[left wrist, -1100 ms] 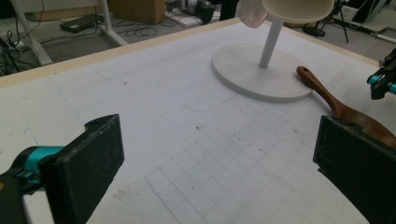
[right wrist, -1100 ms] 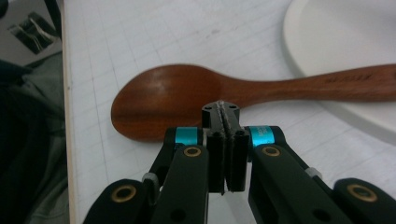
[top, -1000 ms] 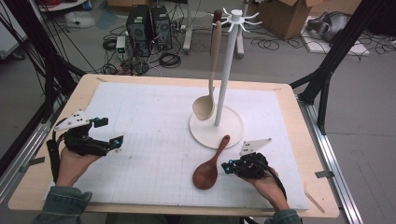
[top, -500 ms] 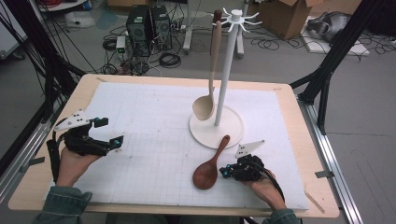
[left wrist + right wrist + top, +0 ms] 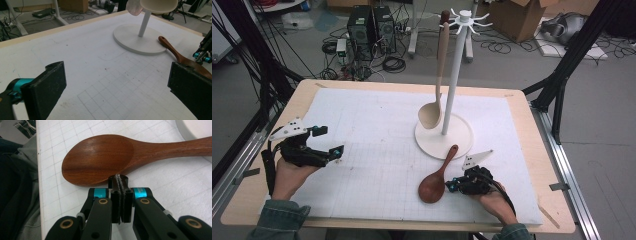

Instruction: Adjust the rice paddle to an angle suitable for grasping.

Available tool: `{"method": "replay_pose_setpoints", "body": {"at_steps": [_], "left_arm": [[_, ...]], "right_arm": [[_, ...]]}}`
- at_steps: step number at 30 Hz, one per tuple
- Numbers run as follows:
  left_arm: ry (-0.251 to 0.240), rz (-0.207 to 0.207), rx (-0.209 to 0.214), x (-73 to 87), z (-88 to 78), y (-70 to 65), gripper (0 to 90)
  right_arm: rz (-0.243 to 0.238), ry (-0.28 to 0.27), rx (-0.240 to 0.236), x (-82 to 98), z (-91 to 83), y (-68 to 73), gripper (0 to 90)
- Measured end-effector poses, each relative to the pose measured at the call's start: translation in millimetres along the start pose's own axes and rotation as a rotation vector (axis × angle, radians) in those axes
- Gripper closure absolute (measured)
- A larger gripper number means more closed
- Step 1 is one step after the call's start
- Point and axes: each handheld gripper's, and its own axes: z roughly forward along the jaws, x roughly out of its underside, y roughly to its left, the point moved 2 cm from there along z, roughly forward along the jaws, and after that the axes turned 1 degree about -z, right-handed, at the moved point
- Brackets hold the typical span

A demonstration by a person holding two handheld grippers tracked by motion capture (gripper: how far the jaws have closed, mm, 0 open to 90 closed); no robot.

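Stand (image 5: 443, 136) sitting on mat (image 5: 377, 150) toward 1 o'clock; one spoon (image 5: 438, 85) hanging on it, another spoon (image 5: 438, 176) lying at its 6 o'clock, handle overlapping base.

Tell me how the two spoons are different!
The dark spoon is reddish-brown wood; the pale spoon is light, creamy wood. The dark spoon lies flat on the white mat, its handle tip on the stand's round base; the pale spoon hangs upright from the stand's top, bowl down. The right claw, shut, sits beside the dark spoon's bowl; no claw is near the pale one. Both are wooden with rounded bowls.
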Motion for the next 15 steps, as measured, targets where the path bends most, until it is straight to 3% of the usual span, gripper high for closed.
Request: {"method": "replay_pose_setpoints", "body": {"at_steps": [15], "left_arm": [[0.002,0.001,-0.001,0.0,0.2,-0.2,2.4]], "right_arm": [[-0.008,0.02,-0.01,-0.2,3.9,2.1,89.9]]}}
